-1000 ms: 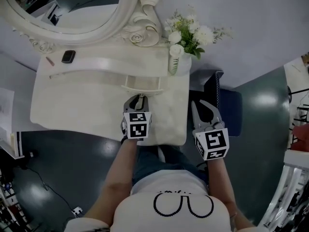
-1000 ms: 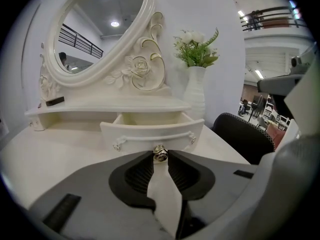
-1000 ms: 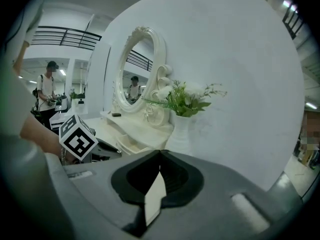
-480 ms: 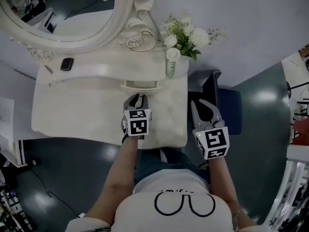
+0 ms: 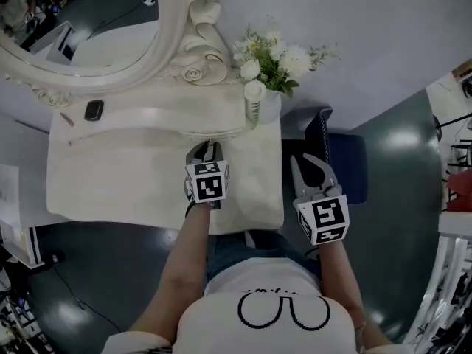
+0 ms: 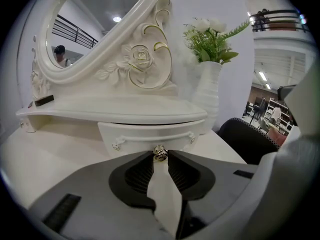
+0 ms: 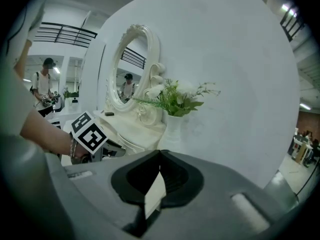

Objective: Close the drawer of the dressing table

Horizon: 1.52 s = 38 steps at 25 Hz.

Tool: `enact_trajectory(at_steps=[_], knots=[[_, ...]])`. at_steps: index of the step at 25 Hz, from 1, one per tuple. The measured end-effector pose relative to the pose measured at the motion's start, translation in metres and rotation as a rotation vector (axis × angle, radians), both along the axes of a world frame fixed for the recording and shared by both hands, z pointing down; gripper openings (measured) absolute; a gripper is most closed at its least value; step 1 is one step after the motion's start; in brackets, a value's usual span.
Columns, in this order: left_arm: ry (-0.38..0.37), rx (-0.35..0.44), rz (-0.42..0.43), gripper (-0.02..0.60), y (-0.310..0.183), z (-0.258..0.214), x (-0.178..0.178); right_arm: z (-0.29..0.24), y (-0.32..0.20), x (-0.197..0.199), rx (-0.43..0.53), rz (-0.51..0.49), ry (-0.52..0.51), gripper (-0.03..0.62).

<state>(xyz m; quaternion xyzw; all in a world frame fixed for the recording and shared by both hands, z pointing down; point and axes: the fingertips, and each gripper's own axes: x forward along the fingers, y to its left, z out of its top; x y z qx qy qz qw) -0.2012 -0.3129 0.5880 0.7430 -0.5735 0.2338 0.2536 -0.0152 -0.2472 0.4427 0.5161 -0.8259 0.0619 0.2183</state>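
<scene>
Two handheld grippers reach forward from a person standing at a cream dressing table [image 5: 110, 175] with a smooth, painted-looking top. Its small drawer [image 6: 150, 136] sits right of centre beneath a raised shelf [image 6: 110, 109], tucked in so that the head view shows only its front edge at the shelf's lip. The drawer's long axis runs left to right, and its gently bowed face points out toward the person. Across that face lies a slim rail handle [image 6: 155, 139] with scrolled ends, and just below its middle is a small shiny metal knob [image 6: 160, 154]. The left gripper [image 5: 206, 147] points straight at the drawer, its dark ribbed jaw tips pinching that knob from either side. The right gripper [image 5: 304, 161] hangs over a dark blue padded chair [image 5: 346, 168] just beside the table's right edge, its jaws pressed together on nothing. Each gripper carries a cube printed with black-and-white square codes. Behind the shelf stands an oval mirror [image 6: 95, 29] in a thick carved frame, with a moulded rose [image 6: 140, 59] picked out in thin gold lines. At the shelf's right end is a white ribbed vase [image 6: 207, 91] of white flowers [image 5: 276, 54] and green leaves. A small dark flat object [image 5: 93, 110] lies toward the shelf's left end.
</scene>
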Motion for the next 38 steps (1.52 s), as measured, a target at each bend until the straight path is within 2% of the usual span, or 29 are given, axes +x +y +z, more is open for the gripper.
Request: enact_trajectory(at_steps=[4,17,22,23,26,27,33,38], knots=[[0.015,0.002,0.0,0.089,-0.009,-0.002,0.003,0.001,-0.004,0.002,-0.002,0.003,-0.001,0.003],[0.001,0.013,0.003,0.089,-0.024,-0.002,0.003,0.004,-0.003,0.004,-0.014,-0.008,0.009,0.003],[0.025,0.001,0.006,0.094,-0.023,-0.003,0.003,0.004,0.001,0.002,-0.012,-0.011,0.009,0.003],[0.028,-0.001,0.004,0.105,-0.022,-0.004,0.003,0.003,0.002,0.001,-0.011,-0.012,0.008,0.003],[0.048,-0.006,0.006,0.209,-0.014,-0.008,0.003,0.001,0.007,-0.002,-0.008,-0.015,0.003,0.003],[0.055,-0.004,0.006,0.223,-0.011,-0.01,0.003,0.0,0.008,-0.003,-0.004,-0.017,0.001,0.003],[0.08,0.037,-0.034,0.23,0.009,-0.029,-0.019,-0.007,0.018,-0.015,0.021,-0.026,-0.005,0.003],[0.085,0.108,-0.048,0.23,0.026,-0.055,-0.043,-0.021,0.024,-0.024,0.059,-0.01,-0.014,0.003]])
